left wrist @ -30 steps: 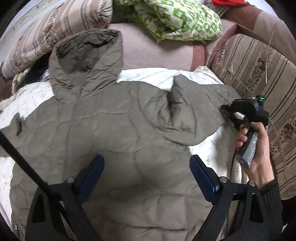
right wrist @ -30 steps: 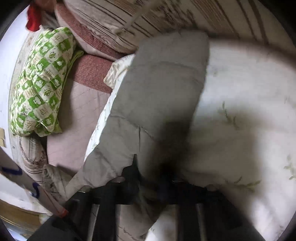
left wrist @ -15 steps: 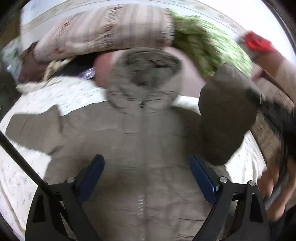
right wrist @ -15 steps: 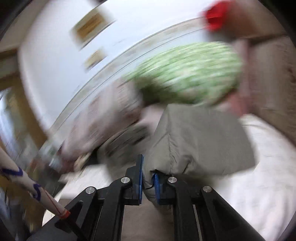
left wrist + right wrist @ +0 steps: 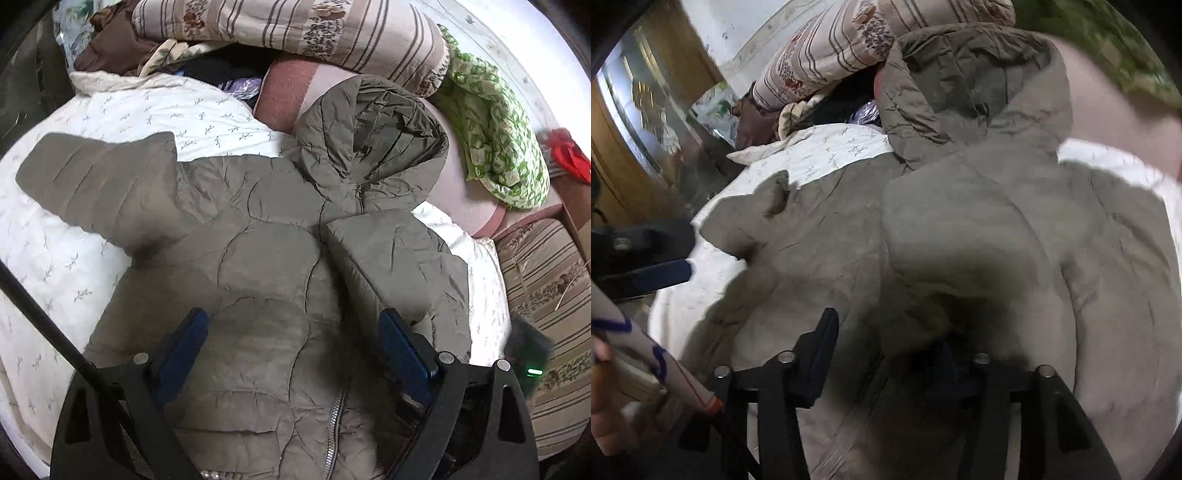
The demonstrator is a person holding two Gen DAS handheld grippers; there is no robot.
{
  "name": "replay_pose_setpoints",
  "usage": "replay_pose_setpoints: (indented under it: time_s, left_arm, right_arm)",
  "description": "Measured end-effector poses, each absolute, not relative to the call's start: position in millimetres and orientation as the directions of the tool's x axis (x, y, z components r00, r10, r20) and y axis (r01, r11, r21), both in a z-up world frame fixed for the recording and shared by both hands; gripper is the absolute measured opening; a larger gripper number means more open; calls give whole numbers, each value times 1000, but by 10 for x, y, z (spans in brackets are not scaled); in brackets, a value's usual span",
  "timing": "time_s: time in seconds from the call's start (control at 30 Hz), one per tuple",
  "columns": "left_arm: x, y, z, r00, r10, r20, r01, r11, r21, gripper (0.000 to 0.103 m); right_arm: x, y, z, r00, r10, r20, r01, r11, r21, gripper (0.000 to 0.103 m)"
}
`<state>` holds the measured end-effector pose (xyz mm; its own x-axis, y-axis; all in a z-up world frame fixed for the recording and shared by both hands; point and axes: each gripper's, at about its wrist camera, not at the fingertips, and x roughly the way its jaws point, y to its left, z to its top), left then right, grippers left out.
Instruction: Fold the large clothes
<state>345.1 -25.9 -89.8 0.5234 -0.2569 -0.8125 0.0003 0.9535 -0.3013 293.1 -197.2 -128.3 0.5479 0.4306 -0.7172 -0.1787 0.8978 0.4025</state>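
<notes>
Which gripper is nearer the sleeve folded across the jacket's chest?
Right. The right gripper is open at the folded sleeve, its cuff end between the jaws. The left gripper hovers open over the jacket front beside it.

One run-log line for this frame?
item: olive quilted hooded jacket flat on white bed | one sleeve folded over front | right claw just opened, released | left claw open, empty

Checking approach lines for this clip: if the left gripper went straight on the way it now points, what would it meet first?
Most likely the olive puffer jacket. The left gripper, open, points down at the jacket's quilted front, left of the sleeve folded across it. Nothing shows in between, though depth is hard to judge.
</notes>
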Motion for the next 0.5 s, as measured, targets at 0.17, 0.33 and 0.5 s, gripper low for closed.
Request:
replay_pose_setpoints:
  time_s: [0.17,0.33,0.5]
  left_arm:
    - [3404,-486,-910,556,-206,-805,47,975,-217,93]
    - [3358,-1088,-986,608,-114,-786,128,991,-45,93]
    - [3608,-1862,-1206,586,-44,-809,209,973,98,93]
  right_arm:
    - [2619,-2773,-1022,628,355,-692,8,887,462,91]
    - [2513,-3704,-1328,633,305,-711,383,675,631,82]
    - [2567,-3894,-1775,575,417,-703,474,530,703,73]
